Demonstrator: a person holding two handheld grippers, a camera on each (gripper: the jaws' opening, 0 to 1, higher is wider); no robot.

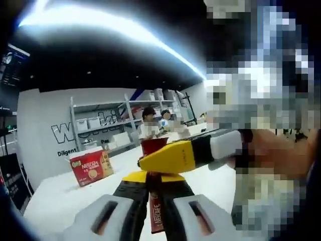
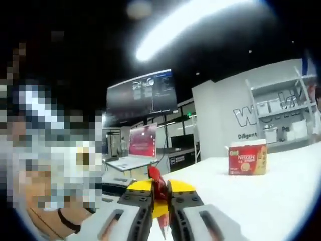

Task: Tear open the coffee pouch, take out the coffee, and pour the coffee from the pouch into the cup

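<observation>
Mid-tear above white tabletop [image 1: 60,196]: my left gripper [image 1: 154,188] clamped on lower body of red Nescafe coffee stick [image 1: 156,213], long axis running up between jaws. My right gripper [image 1: 150,163] crosses from right, clamped on stick's top edge [image 2: 156,188]. Both grippers hold it. Nescafe box [image 1: 91,167] well apart toward table's far left edge.

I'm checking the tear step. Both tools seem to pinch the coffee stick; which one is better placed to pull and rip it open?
Probably the right tool. It pinches the top end of the coffee stick, so a pull there could rip it open, while the left tool grips the body and can hold it steady.
</observation>
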